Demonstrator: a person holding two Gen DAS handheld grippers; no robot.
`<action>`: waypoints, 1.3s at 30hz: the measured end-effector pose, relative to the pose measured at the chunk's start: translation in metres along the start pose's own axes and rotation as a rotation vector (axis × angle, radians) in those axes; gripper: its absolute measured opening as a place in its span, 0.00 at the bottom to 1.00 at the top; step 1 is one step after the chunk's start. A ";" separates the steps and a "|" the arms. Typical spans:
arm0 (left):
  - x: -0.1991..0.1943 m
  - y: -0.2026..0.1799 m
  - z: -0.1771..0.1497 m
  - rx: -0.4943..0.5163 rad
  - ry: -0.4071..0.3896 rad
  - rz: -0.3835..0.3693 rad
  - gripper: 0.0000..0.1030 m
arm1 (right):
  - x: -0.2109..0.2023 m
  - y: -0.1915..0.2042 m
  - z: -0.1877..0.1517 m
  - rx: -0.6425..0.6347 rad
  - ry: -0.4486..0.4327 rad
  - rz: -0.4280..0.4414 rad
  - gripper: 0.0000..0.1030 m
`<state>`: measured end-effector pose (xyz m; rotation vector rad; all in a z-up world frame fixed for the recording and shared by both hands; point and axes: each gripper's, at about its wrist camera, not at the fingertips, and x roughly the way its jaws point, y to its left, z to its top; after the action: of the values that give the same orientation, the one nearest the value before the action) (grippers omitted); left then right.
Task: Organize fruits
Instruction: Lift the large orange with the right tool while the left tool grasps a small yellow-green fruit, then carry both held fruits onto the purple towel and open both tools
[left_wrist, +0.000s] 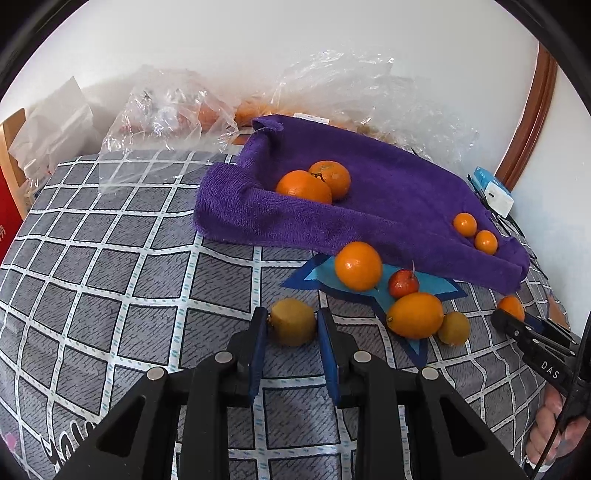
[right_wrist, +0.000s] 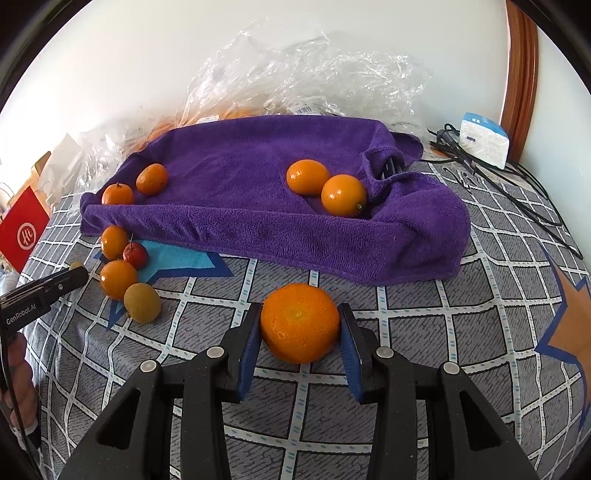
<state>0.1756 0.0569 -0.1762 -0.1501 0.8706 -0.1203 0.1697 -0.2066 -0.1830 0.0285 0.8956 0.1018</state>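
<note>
My left gripper (left_wrist: 292, 323) is shut on a yellow-green round fruit (left_wrist: 292, 322) just above the checked cloth. My right gripper (right_wrist: 300, 325) is shut on a large orange mandarin (right_wrist: 300, 322); it also shows in the left wrist view (left_wrist: 511, 317). A purple towel (left_wrist: 388, 206) holds two oranges (left_wrist: 314, 182) at its left and two small oranges (left_wrist: 475, 233) at its right. In front of it lie an orange (left_wrist: 358, 266), a small red fruit (left_wrist: 403, 283), an oval orange (left_wrist: 415, 315) and a second yellow-green fruit (left_wrist: 454, 328).
Crumpled clear plastic bags (right_wrist: 295, 77) with more fruit lie behind the towel against the wall. A white and blue box (right_wrist: 484, 138) and black cables (right_wrist: 517, 184) lie at the right. A red box (right_wrist: 22, 229) stands at the left edge.
</note>
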 end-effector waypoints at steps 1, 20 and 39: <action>0.000 0.001 0.000 -0.006 0.000 -0.003 0.25 | 0.000 0.000 0.000 0.000 0.001 0.000 0.39; -0.011 0.013 -0.005 -0.099 -0.078 -0.106 0.23 | 0.000 -0.003 0.000 0.018 -0.009 0.018 0.39; -0.031 0.012 0.000 -0.100 -0.154 -0.112 0.23 | -0.029 -0.003 0.013 0.037 -0.046 0.045 0.39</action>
<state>0.1569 0.0741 -0.1550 -0.2981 0.7143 -0.1677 0.1621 -0.2121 -0.1531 0.0852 0.8512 0.1256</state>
